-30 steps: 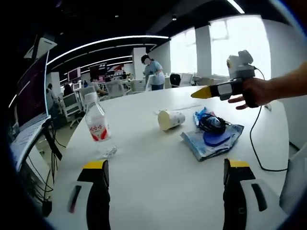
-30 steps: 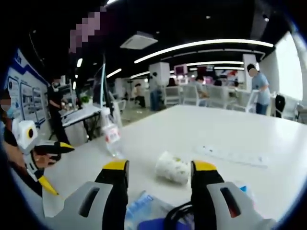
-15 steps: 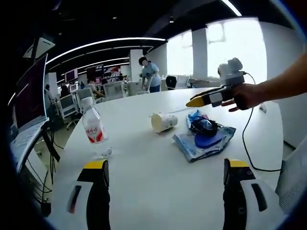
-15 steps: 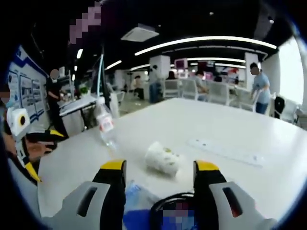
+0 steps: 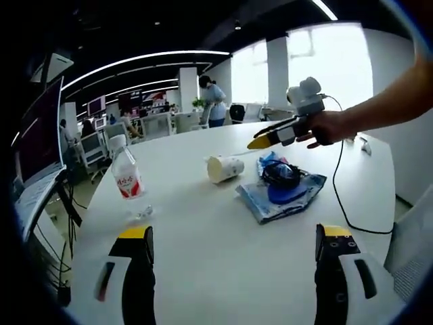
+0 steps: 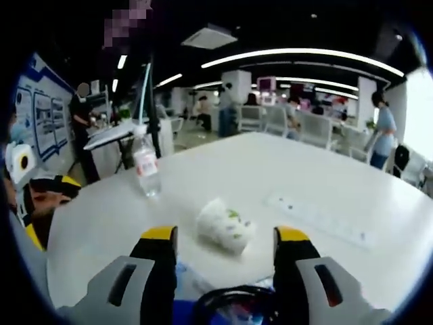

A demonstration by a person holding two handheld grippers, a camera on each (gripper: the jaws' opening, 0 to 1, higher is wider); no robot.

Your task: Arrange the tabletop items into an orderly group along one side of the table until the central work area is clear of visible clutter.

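The tidying looks hardly begun. In the left gripper view the left gripper (image 5: 233, 254) has its fingers wide and holds nothing; ahead of them on the white bench (image 5: 223, 230) the water bottle (image 5: 126, 180), the tipped paper cup (image 5: 223, 167) and the blue bag with black headphones (image 5: 282, 191) lie scattered. The right gripper (image 6: 225, 267), fingers wide and unloaded, hovers over the headphones (image 6: 226, 305), the cup (image 6: 224, 226) just beyond. Everything remains to be grouped.
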